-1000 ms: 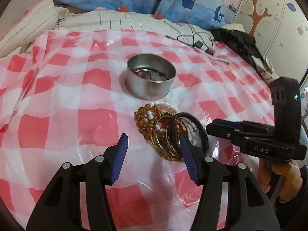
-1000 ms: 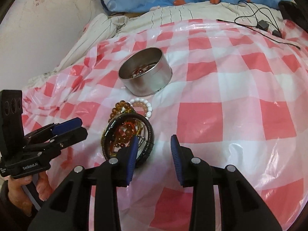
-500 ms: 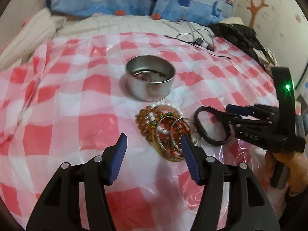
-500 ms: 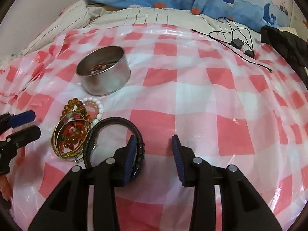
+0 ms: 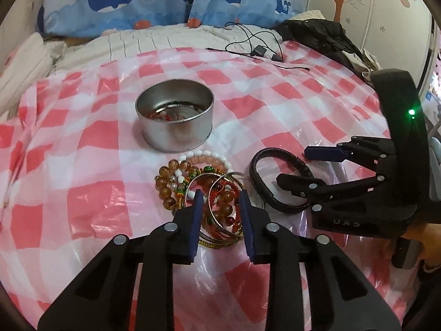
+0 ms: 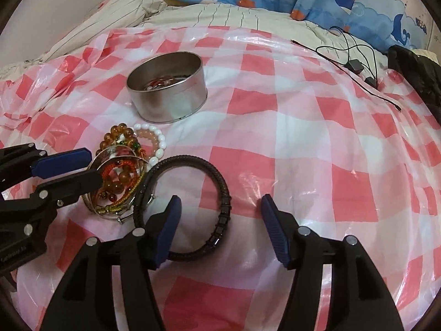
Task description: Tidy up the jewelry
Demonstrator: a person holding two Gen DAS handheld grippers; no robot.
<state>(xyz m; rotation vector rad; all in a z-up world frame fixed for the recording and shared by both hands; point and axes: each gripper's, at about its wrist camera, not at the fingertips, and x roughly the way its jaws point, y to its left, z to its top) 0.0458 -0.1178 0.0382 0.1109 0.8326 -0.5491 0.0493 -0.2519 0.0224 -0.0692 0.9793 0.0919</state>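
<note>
A round metal tin (image 5: 176, 118) with some jewelry inside stands on the red-checked cloth; it also shows in the right wrist view (image 6: 168, 93). In front of it lies a pile of bead bracelets and metal bangles (image 5: 201, 190) (image 6: 121, 171). A black braided bracelet (image 5: 275, 182) (image 6: 190, 207) lies flat beside the pile, apart from it. My left gripper (image 5: 219, 207) is partly closed around the bangles, its fingers on either side of them. My right gripper (image 6: 220, 215) is open wide over the black bracelet, holding nothing.
The plastic checked cloth (image 6: 317, 143) covers a bed. Black cables with a small adapter (image 5: 259, 51) lie at the far edge. Dark clothing (image 5: 325, 35) is piled at the back right. Whale-print pillows (image 5: 137, 2) line the back.
My right gripper dragged the black bracelet off the pile to the right, then opened and let it go. My left gripper moved forward over the bangles and narrowed.
</note>
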